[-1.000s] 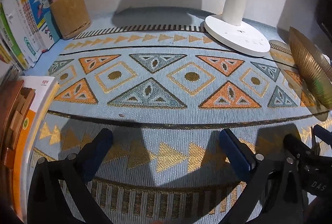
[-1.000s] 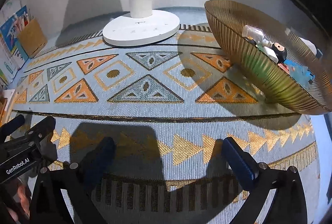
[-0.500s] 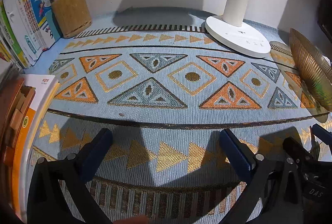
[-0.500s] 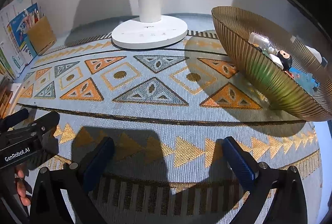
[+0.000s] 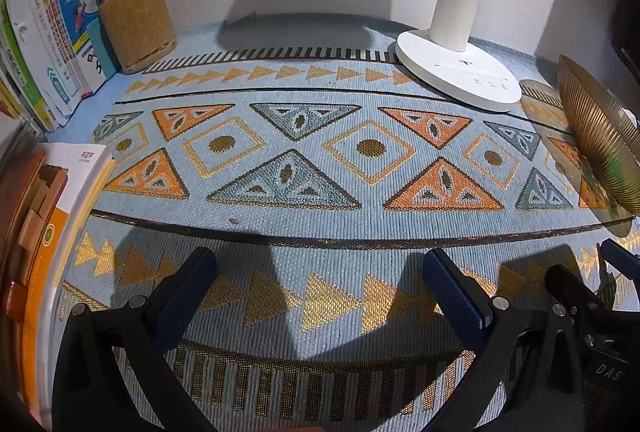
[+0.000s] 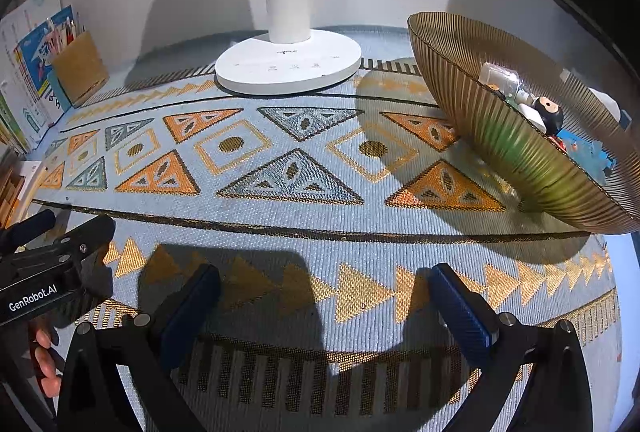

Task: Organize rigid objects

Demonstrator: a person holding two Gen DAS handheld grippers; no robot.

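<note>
Both grippers hover low over the patterned woven mat, each with its blue-padded fingers spread wide and nothing between them: the left gripper sits beside the right gripper, close enough that each shows at the edge of the other's view. The rigid objects to be organized lie in the ribbed amber glass bowl at the right of the mat: a small clear bottle, a black round piece and a blue toy (the rest is too jumbled to name). The mat in front of the fingers holds nothing to pick up, so the work seems either to start from the bowl or to be nearly done. The likely trouble is at the bowl: a finger catching its thin rim could tip or slide it, and the white lamp base just behind it leaves little room. The two grippers could also knock together.
</note>
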